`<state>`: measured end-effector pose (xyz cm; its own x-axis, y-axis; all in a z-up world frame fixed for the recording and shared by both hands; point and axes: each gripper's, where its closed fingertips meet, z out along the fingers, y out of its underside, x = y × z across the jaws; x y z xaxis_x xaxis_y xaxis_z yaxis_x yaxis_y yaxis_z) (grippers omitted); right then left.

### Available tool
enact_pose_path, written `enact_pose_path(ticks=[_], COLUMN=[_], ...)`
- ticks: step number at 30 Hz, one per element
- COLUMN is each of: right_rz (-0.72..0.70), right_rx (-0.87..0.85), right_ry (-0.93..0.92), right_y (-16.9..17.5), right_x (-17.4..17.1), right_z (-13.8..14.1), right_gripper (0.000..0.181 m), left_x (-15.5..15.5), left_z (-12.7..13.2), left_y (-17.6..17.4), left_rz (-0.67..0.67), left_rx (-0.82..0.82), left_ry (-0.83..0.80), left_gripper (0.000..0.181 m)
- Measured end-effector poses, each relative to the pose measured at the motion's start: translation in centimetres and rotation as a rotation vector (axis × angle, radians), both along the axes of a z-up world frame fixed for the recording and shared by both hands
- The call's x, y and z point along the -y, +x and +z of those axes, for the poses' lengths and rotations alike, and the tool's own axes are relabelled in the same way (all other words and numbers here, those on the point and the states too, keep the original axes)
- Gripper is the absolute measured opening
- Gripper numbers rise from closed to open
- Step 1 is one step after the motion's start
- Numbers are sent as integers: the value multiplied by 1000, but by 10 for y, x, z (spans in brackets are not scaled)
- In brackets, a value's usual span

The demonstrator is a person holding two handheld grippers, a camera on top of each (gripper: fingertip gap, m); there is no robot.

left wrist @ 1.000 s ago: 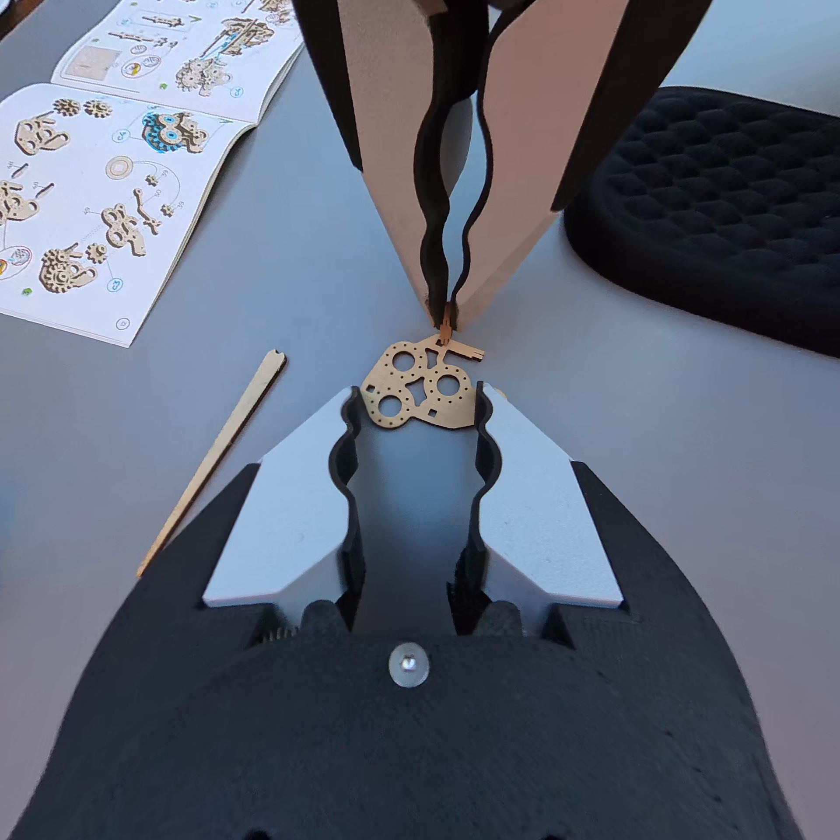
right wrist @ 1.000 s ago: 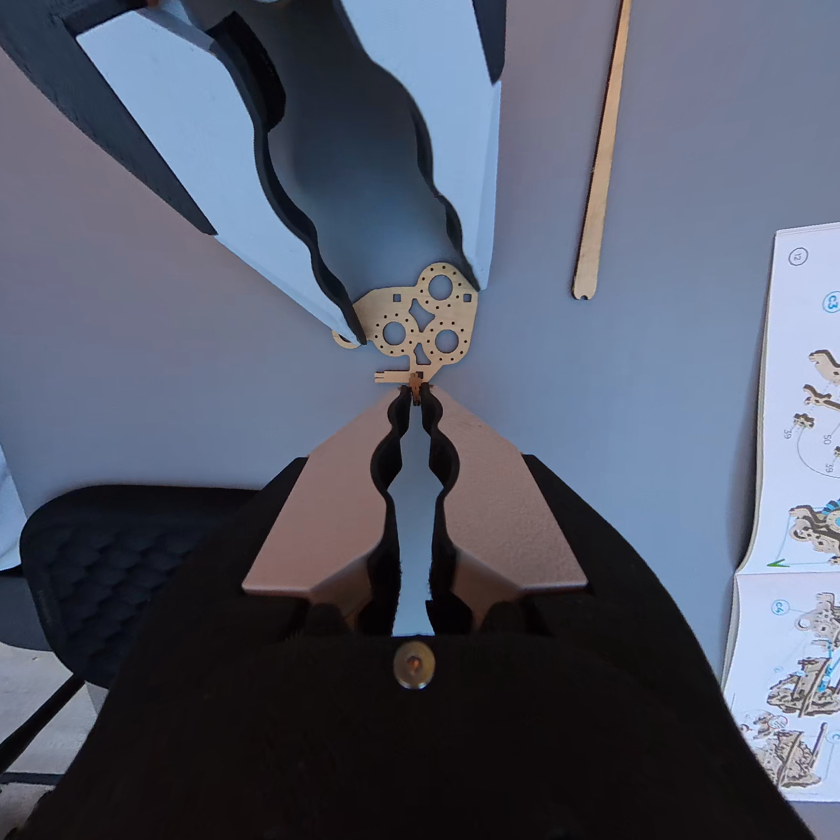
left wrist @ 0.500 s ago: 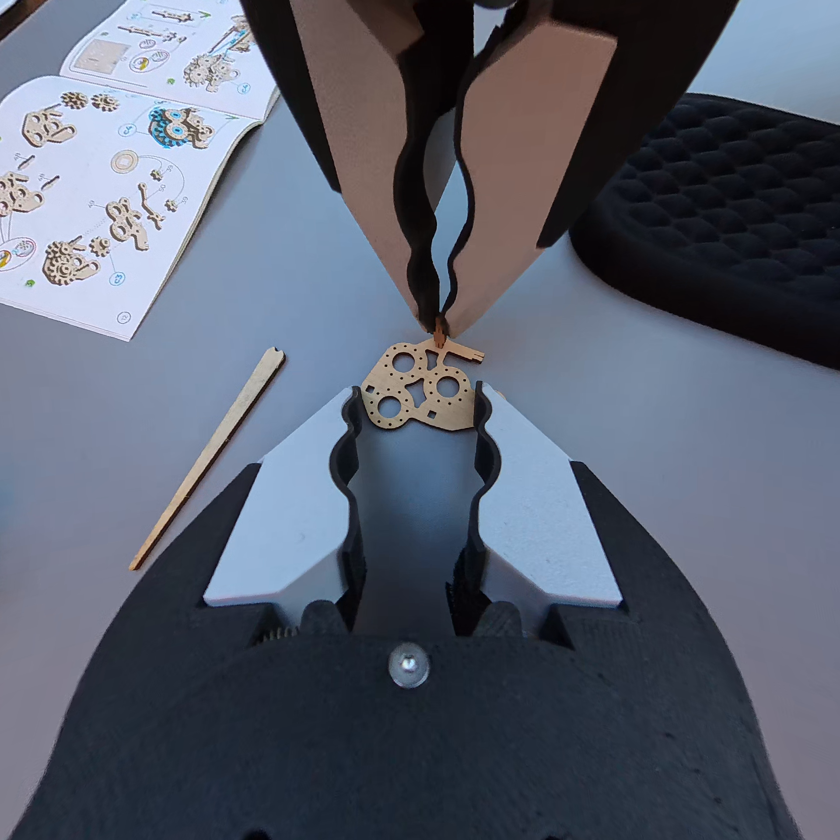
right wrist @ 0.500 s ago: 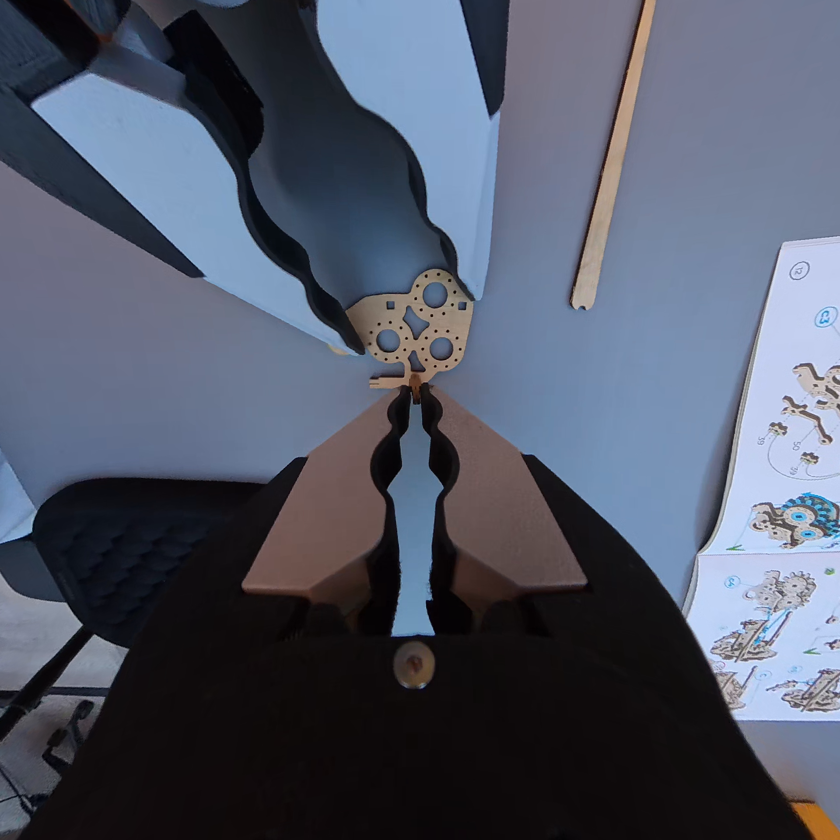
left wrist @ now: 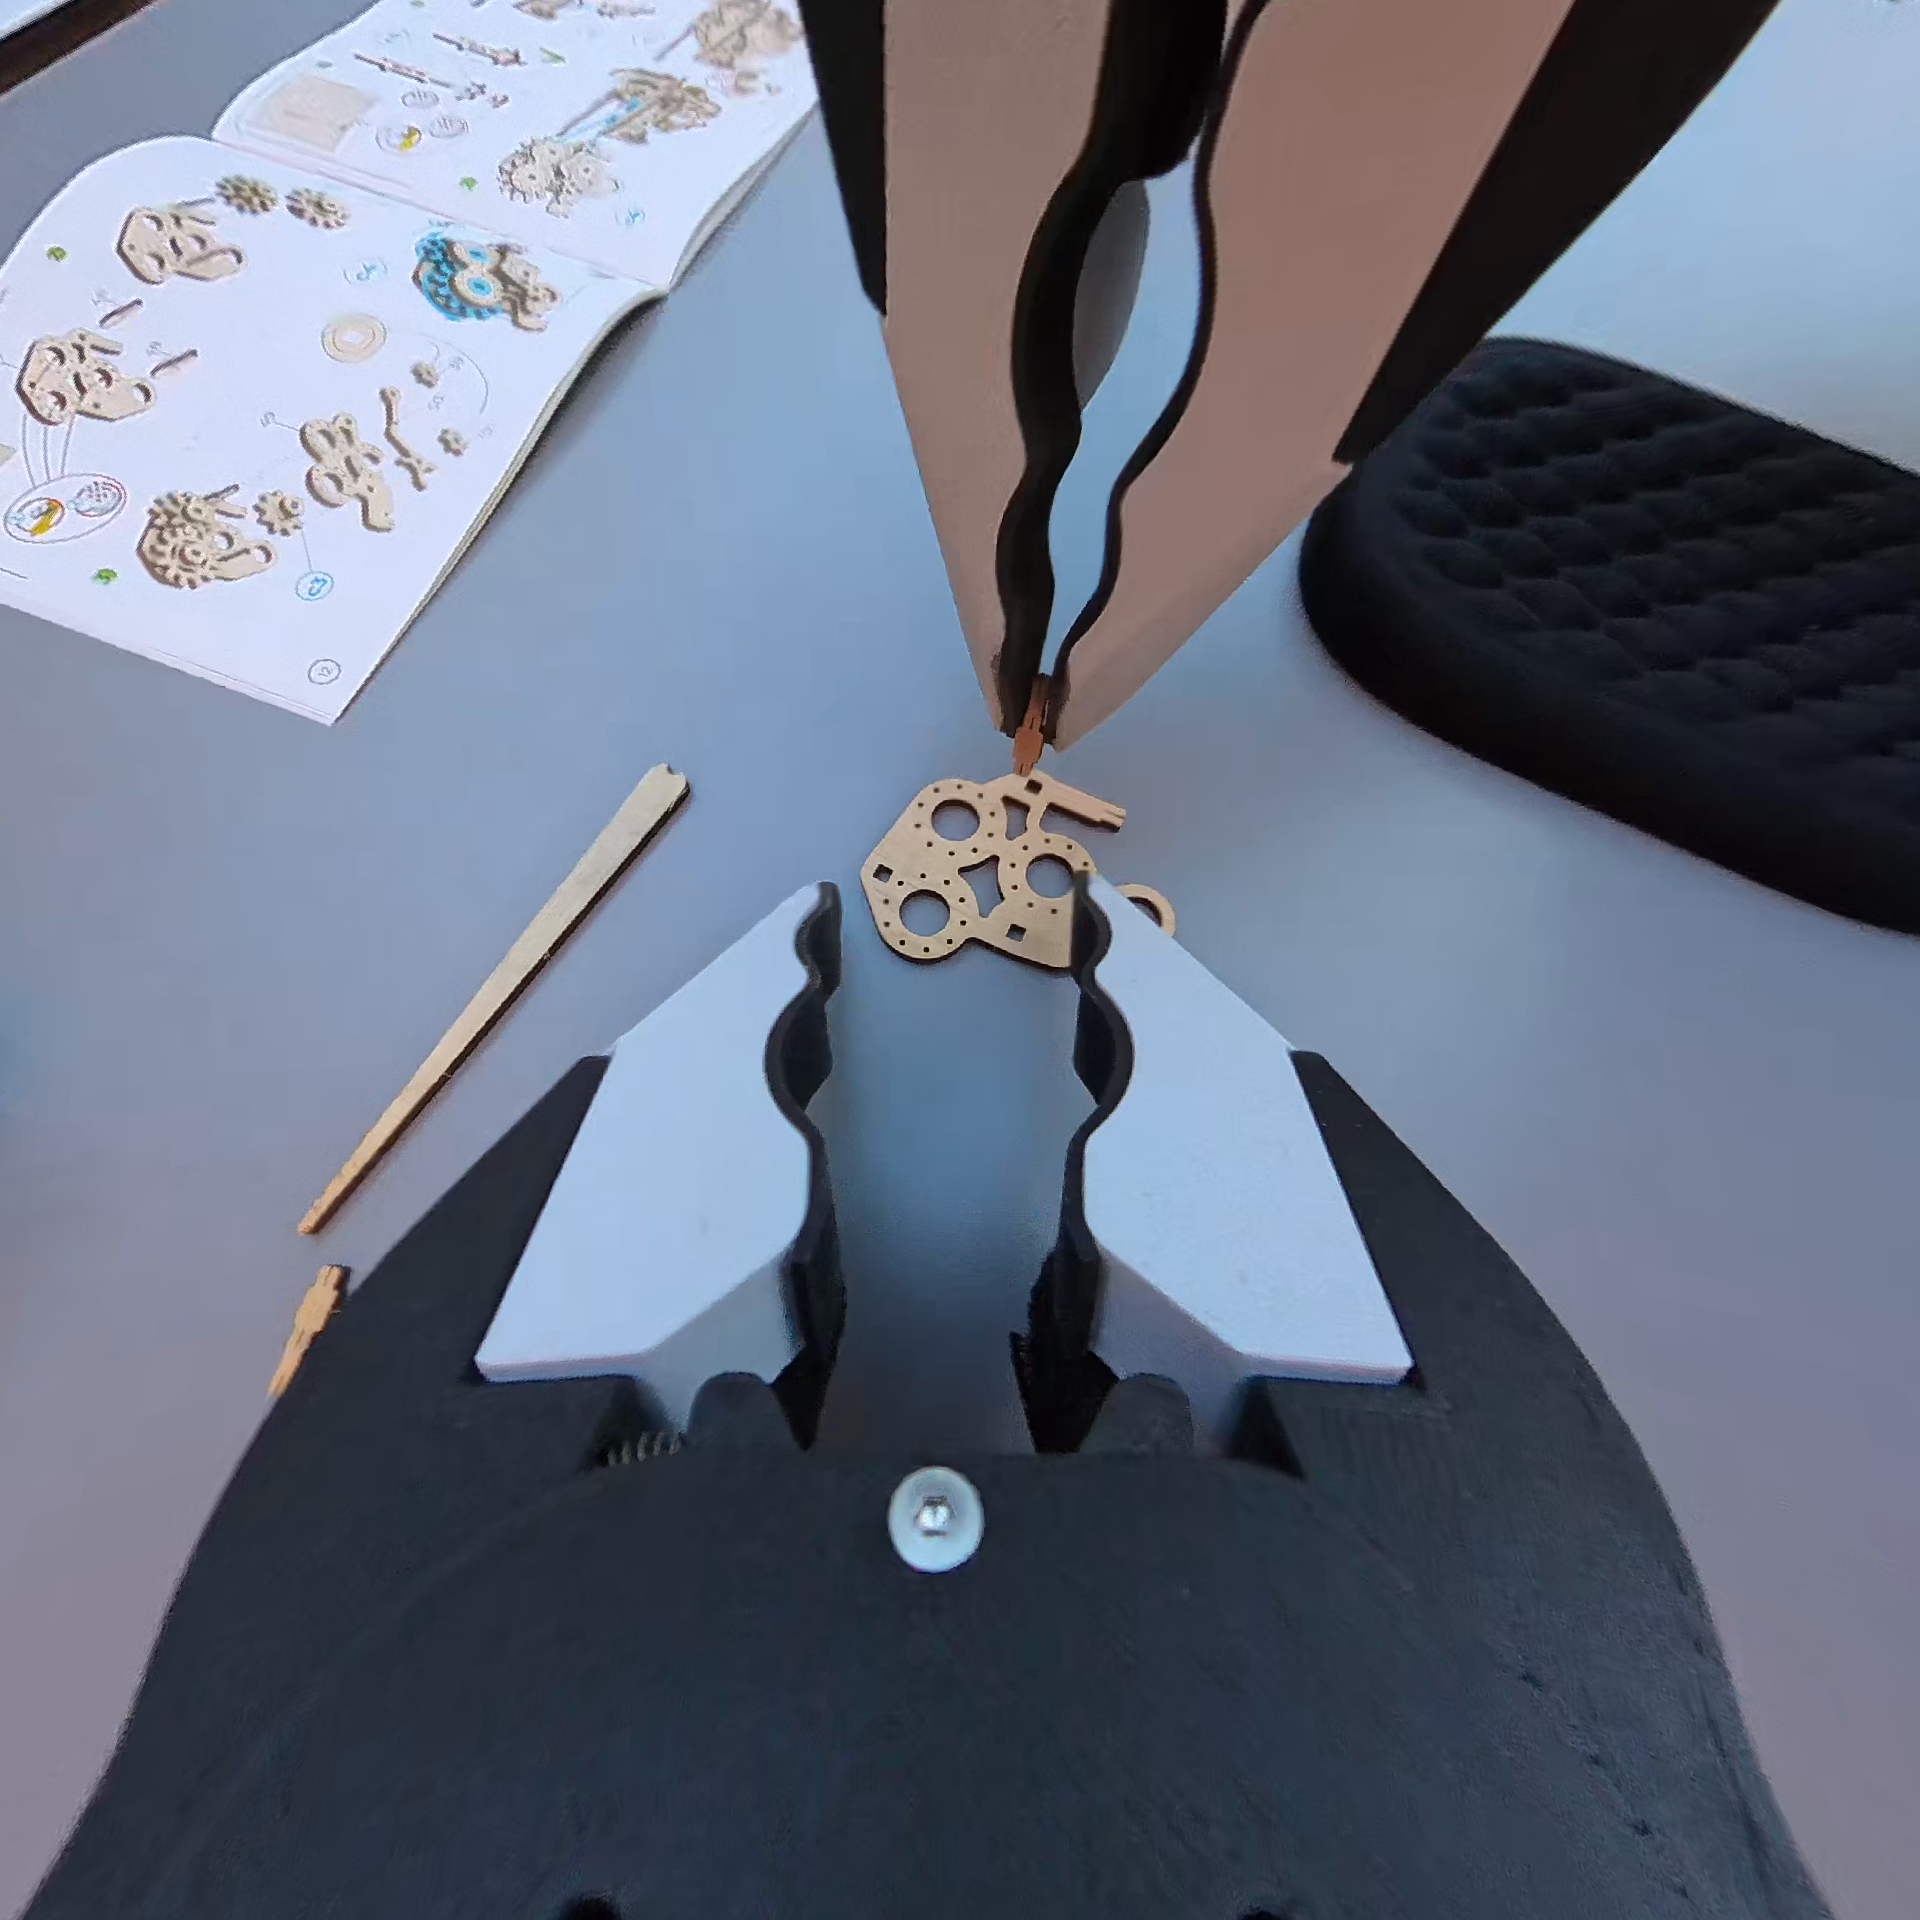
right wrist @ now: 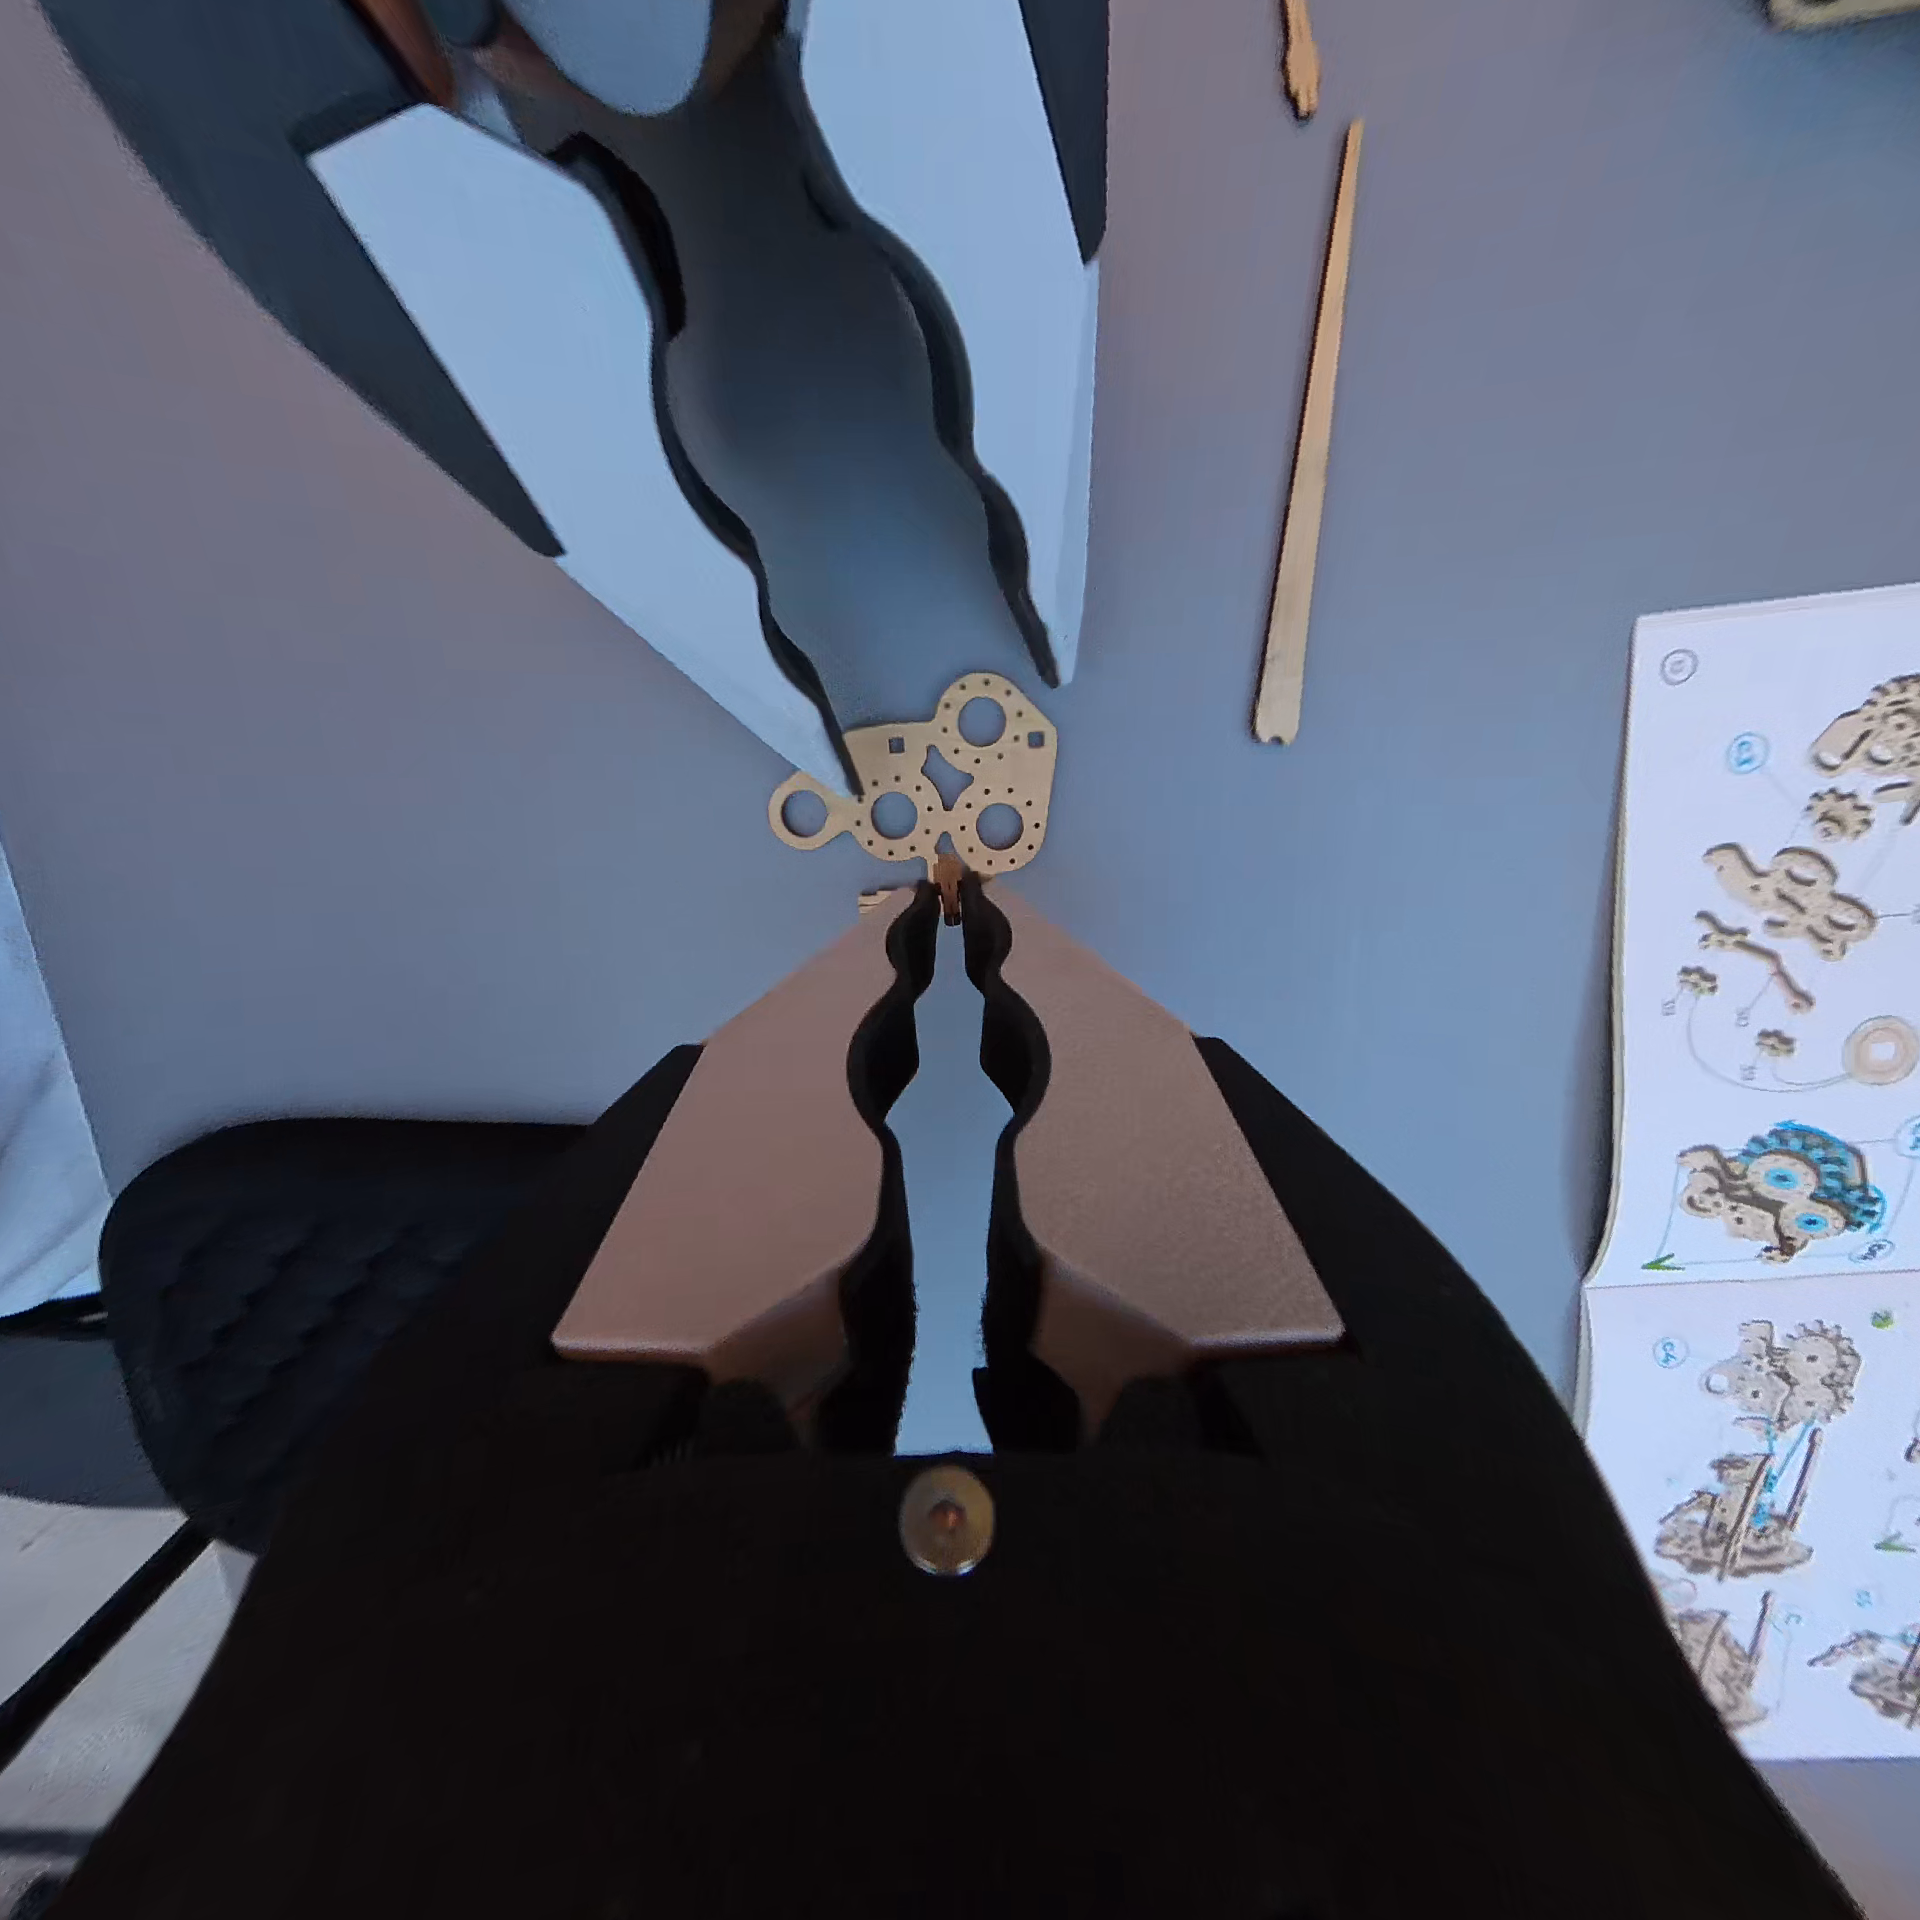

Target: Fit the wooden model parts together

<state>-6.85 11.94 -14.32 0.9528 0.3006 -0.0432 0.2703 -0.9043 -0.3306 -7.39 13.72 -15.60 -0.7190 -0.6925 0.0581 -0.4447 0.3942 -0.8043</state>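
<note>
A flat wooden plate (left wrist: 977, 883) with three round holes and a ring lug lies on the grey table (left wrist: 727, 623). My left gripper (left wrist: 951, 914) is open, its white fingers (left wrist: 686, 1174) astride the plate's near edge; its right fingertip overlaps the plate by the lug. My right gripper (left wrist: 1029, 717) comes from the far side, shut on a small wooden pin (left wrist: 1029, 740) held at the plate's far edge. In the right wrist view, the right gripper (right wrist: 948, 894) holds the pin (right wrist: 948, 871) against the plate (right wrist: 935, 795), with the left gripper (right wrist: 945, 727) beyond. A small key-shaped piece (left wrist: 1086, 808) lies at that edge.
A long wooden stick (left wrist: 488, 997) and a second small pin (left wrist: 307, 1325) lie left of my left gripper. An open instruction booklet (left wrist: 312, 364) is at the far left. A black mesh chair seat (left wrist: 1621, 623) sits beyond the table edge on the right. My left and right fingertips are right by each other. Between my left fingertips and the long wooden stick (left wrist: 488, 997) there is roughly 7 centimetres. It is also in sight in the right wrist view (right wrist: 1314, 422).
My left gripper has drawn back, so the plate sits at its fingertips with the ring lug showing. My right gripper still holds the pin at the plate's edge.
</note>
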Motion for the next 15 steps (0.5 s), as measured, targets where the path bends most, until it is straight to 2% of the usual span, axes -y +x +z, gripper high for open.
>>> enact_pose_path(ticks=[3,7,11,15], right_rz=[27,43,66,80], right_rx=[3,-9,-19,-26], right_ry=[136,253,290,298], right_y=[-5,-15,-21,-24], right_x=[-3,-5,-3,-2], right_z=[19,37,44,44], right_gripper=[4,4,4,4], left_x=[2,10,18,21], left_z=[16,46,56,55], left_y=[-2,-4,-13,-16], left_rz=[-15,-61,-128,-157], left_rx=[15,104,192,259], left_ry=[-105,-235,-217,-152], left_gripper=[27,27,24,11])
